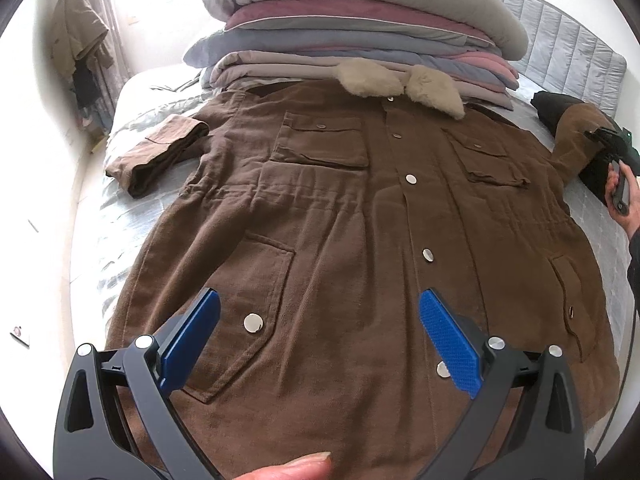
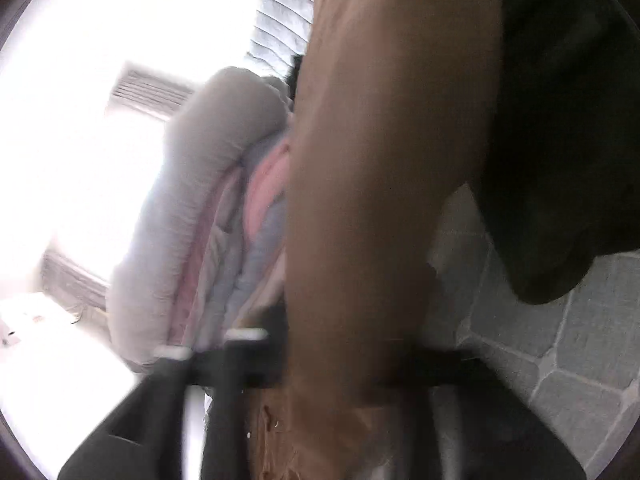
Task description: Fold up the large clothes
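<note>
A large brown coat point(image 1: 340, 208) with a beige fur collar point(image 1: 400, 80) lies buttoned, front up, spread flat on the bed. Its left sleeve point(image 1: 156, 152) is folded at the coat's left side. My left gripper point(image 1: 320, 332) is open and empty, hovering over the coat's lower front. My right gripper point(image 1: 612, 148) is at the far right, shut on the coat's right sleeve point(image 1: 576, 128), which is lifted off the bed. In the blurred right wrist view the brown sleeve point(image 2: 380, 220) fills the space between the fingers and hides them.
A tall stack of folded quilts point(image 1: 360, 32) stands behind the collar. The bed has a pale quilted cover point(image 1: 116, 216) and a grey padded headboard point(image 1: 568, 36). Clothes hang at the far left point(image 1: 76, 36). A black garment point(image 2: 568, 120) lies at the right.
</note>
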